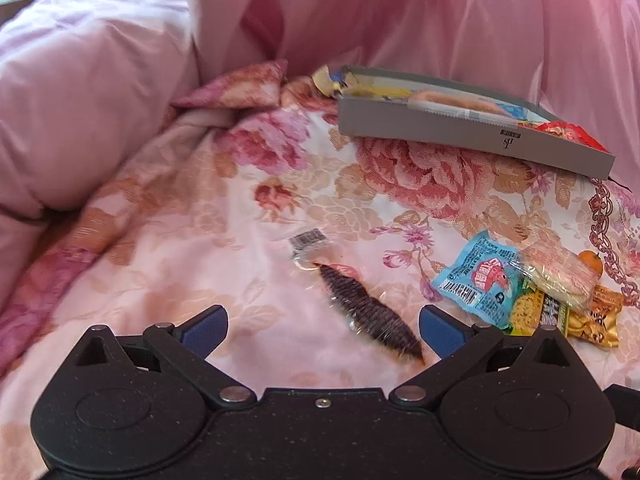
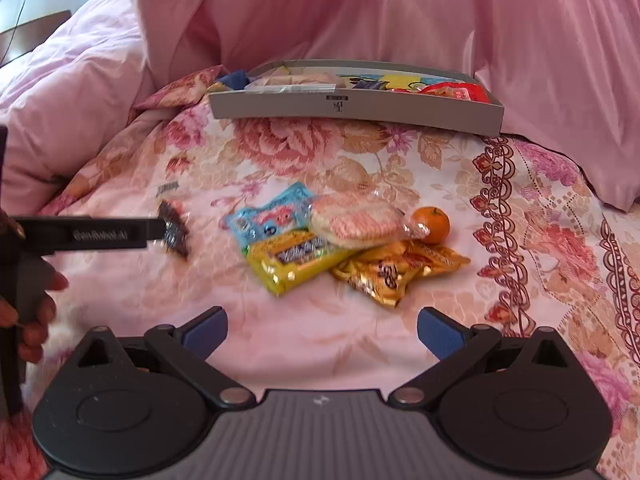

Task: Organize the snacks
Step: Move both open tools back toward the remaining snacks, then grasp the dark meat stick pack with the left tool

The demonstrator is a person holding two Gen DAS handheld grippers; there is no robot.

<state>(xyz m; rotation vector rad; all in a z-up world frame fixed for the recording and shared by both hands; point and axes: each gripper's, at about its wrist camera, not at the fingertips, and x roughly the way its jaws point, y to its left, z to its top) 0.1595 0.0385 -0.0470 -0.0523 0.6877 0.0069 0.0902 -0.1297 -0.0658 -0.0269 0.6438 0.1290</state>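
A floral bedspread (image 2: 304,160) covers the bed, with pink duvets (image 2: 360,12) bunched behind. On it the grey box (image 2: 356,112) holds several wrapped snacks; more packets (image 2: 296,260) and an orange (image 2: 432,220) lie loose nearby. Only the right view shows the hand (image 2: 36,312); the left gripper (image 1: 322,332) and right gripper (image 2: 322,332) gape empty, the dark twisted snack (image 1: 368,312) between the left's fingers.

We see a bed covered by a floral bedspread (image 2: 360,160), with a pink quilt (image 2: 360,12) bunched along its far side. On the bedspread lie a grey box (image 2: 360,110) of snacks, a dark snack in clear wrap (image 1: 368,312), a blue packet (image 2: 268,220), a yellow packet (image 2: 296,260), a gold packet (image 2: 384,276), a wrapped pastry (image 2: 356,220) on top of these, and a small orange (image 2: 434,224)
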